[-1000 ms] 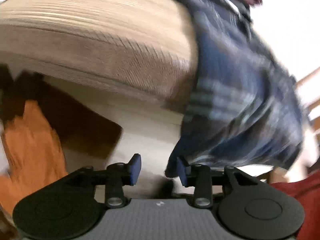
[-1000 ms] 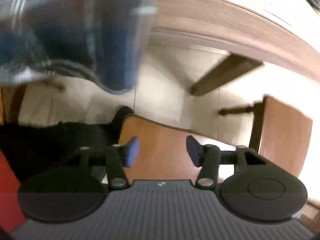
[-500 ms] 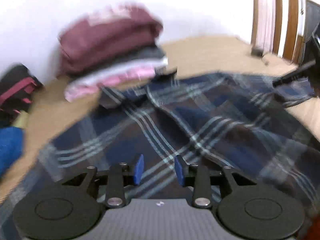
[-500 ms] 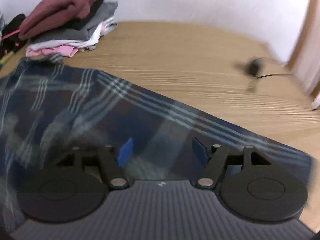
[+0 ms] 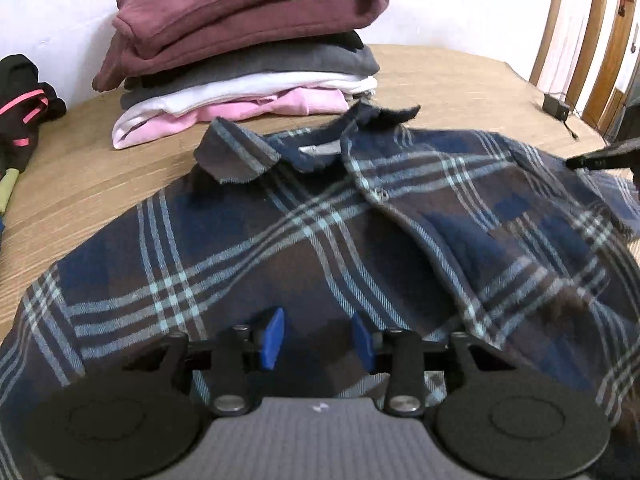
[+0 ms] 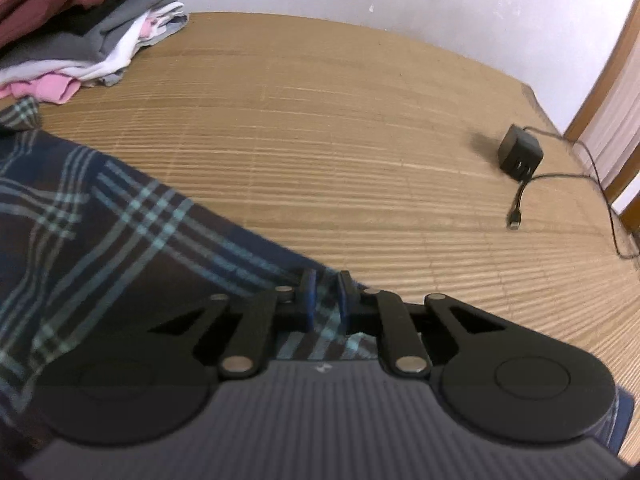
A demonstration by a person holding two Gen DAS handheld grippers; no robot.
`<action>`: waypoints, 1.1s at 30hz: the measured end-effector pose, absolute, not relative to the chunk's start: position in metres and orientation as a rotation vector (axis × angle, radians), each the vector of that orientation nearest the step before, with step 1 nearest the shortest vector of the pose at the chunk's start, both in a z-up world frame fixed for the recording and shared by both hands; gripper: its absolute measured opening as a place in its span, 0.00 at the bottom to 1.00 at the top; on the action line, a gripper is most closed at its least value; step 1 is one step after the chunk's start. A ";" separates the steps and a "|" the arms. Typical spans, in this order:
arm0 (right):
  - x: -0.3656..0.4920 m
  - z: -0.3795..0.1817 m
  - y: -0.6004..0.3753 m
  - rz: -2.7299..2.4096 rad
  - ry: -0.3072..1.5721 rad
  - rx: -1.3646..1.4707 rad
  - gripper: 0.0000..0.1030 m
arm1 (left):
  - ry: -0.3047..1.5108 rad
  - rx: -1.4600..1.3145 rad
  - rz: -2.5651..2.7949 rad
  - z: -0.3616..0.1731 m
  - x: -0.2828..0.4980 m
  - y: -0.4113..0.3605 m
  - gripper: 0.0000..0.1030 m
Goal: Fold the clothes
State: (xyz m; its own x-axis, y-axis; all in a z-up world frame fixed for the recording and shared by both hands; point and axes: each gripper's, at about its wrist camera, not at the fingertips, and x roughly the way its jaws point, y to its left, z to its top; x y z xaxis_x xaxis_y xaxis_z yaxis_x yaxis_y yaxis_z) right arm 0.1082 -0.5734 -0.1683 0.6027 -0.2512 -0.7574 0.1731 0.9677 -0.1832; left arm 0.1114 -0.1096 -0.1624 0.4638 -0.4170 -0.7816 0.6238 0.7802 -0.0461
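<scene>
Woven straw-coloured matting [image 5: 452,80] covers the whole working surface, with a white wall behind.

Left wrist view, left to right:
- Black bundle with pink straps [image 5: 24,108], far left edge of frame, on the matting.
- Stack of folded clothes [image 5: 244,40], upper left to centre: maroon on top, then dark grey, white, pink at the bottom.
- Plaid shirt [image 5: 320,224], navy and brown with pale blue lines, spread flat across the middle and lower frame, front up, collar towards the stack and just short of it.
- My left gripper [image 5: 318,338], bottom centre, over the shirt's lower part; jaws moderately apart and opening, cloth beneath them but none pinched between them.
- Small black charger [image 5: 556,106], upper right, near the wooden door frames.

Right wrist view, left to right:
- The same stack, upper left corner.
- Shirt edge running diagonally from left to bottom centre.
- My right gripper [image 6: 325,300], bottom centre; jaws narrow and closing, a fold of the shirt's edge between them.
- Charger with its cable, right of frame, well apart from the shirt.
</scene>
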 end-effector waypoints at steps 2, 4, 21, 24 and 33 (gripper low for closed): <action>0.112 -0.164 -0.577 -0.244 0.889 -0.074 0.16 | 0.860 0.210 -0.651 -0.158 0.118 -0.109 0.39; 0.120 -0.151 -0.574 -0.184 0.850 -0.017 0.17 | 0.834 0.154 -0.657 -0.152 0.124 -0.108 0.39; 0.237 -0.169 -0.429 0.590 0.959 -0.259 0.57 | 0.840 0.071 -0.969 -0.149 0.123 -0.216 0.40; 0.236 -0.166 -0.438 0.584 0.959 -0.214 0.11 | 0.880 0.087 -0.945 -0.161 0.126 -0.225 0.40; 0.264 -0.169 -0.432 0.480 0.880 -0.472 0.04 | 0.882 0.091 -0.922 -0.182 0.134 -0.242 0.47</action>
